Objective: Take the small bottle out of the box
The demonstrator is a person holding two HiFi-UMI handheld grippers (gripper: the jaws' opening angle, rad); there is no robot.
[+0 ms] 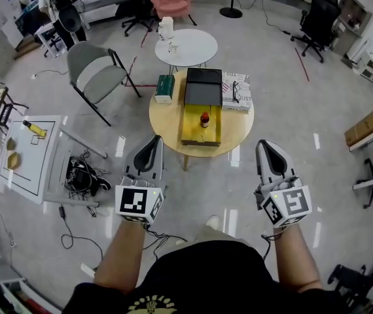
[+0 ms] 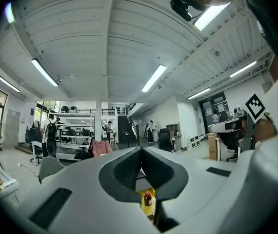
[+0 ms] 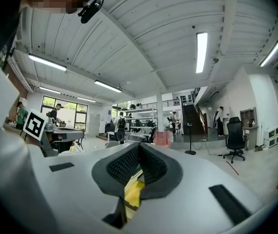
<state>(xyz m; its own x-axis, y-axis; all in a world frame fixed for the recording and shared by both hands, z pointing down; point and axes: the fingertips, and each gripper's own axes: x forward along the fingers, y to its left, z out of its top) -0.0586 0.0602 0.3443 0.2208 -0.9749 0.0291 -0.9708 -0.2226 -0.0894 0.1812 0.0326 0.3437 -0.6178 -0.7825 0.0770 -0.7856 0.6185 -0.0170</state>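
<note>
Small bottle (image 1: 204, 118) seen upright, long axis vertical, inside open yellow box (image 1: 190, 128) on round table (image 1: 167, 120), centre of head view. Left claw (image 1: 154, 142) and right claw (image 1: 266, 148) held low in frame, both pinched together, nothing gripped, well apart from box. Bottle placed ahead, between both; left claw judged slightly nearer. Claw to be opened before bottle can be taken.

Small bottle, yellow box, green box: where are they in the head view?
small bottle (image 1: 204, 118): head view, on its body.
yellow box (image 1: 192, 133): head view, on its bare yellow floor.
green box (image 1: 165, 87): head view, on its top face.
</note>
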